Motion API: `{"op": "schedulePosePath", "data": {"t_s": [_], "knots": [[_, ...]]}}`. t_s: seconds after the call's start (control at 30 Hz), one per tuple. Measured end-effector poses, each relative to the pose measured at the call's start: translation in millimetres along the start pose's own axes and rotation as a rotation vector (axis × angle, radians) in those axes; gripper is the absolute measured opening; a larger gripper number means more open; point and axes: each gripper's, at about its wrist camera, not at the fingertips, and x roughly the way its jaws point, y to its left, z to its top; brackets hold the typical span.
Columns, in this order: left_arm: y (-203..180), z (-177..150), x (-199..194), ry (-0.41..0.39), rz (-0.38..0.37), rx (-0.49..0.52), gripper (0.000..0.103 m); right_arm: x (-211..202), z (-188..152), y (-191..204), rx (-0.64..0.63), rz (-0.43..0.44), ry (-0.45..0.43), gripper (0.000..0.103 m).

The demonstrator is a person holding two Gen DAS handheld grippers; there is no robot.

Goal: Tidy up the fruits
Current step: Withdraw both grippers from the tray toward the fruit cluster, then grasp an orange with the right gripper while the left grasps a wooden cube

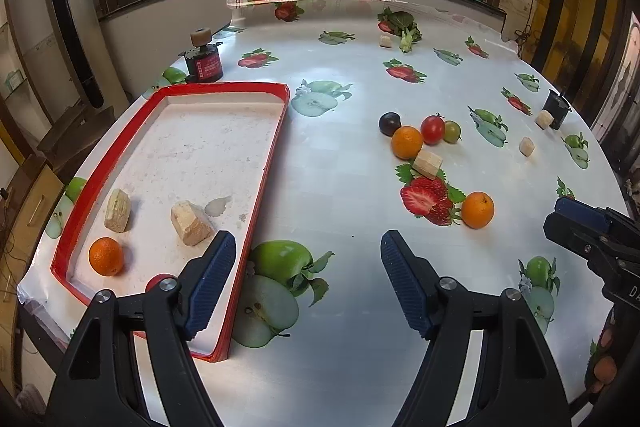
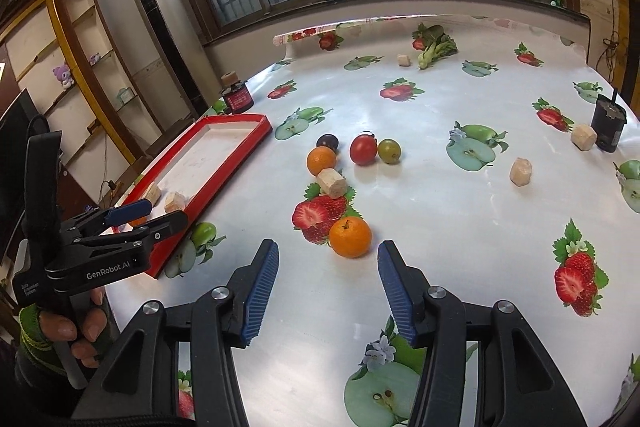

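Both pairs of my blue-padded fingers are standing apart with nothing between them: my left gripper (image 1: pixel 307 251) is hovering over the near corner of the red-rimmed tray (image 1: pixel 268 163), and my right gripper (image 2: pixel 328 263) is hanging just short of the nearest orange (image 2: pixel 350 237), which is sitting round, glossy and bright on a printed strawberry, slightly ahead of the gap between my right fingers. I am counting three oranges: that one, a second orange (image 2: pixel 321 160) farther back touching a pale cork-like chunk (image 2: pixel 331 182), and a third orange (image 1: pixel 106 256) lying inside the tray, left of my left fingers. Beyond the second orange a dark plum (image 2: pixel 327 141), a red tomato (image 2: pixel 363 149) and a greenish tomato (image 2: pixel 389 150) are clustering close together. Something small and red (image 1: pixel 157 282) is peeking out in the tray behind my left finger; I cannot tell what it is. Two pale chunks are lying in the tray and four more are scattered on the fruit-printed tablecloth (image 2: pixel 420 195).
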Motion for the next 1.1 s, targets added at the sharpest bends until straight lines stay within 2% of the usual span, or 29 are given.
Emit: {"op": "schedulePosePath", "data": {"t_s": [0.67,1.0,1.1], "knots": [[-17,0,12,0.045,-0.058,0.028,0.075,6,-6,-12,0.014,-0.003,0.021,0.054],[-21,28,37,0.068,-0.111,0.026,0.075,50,2,-10,-0.030,-0.015,0.097,0.054],[-25,36,48,0.082,-0.147,0.024,0.075,64,5,-10,-0.038,-0.030,0.112,0.054]]}}
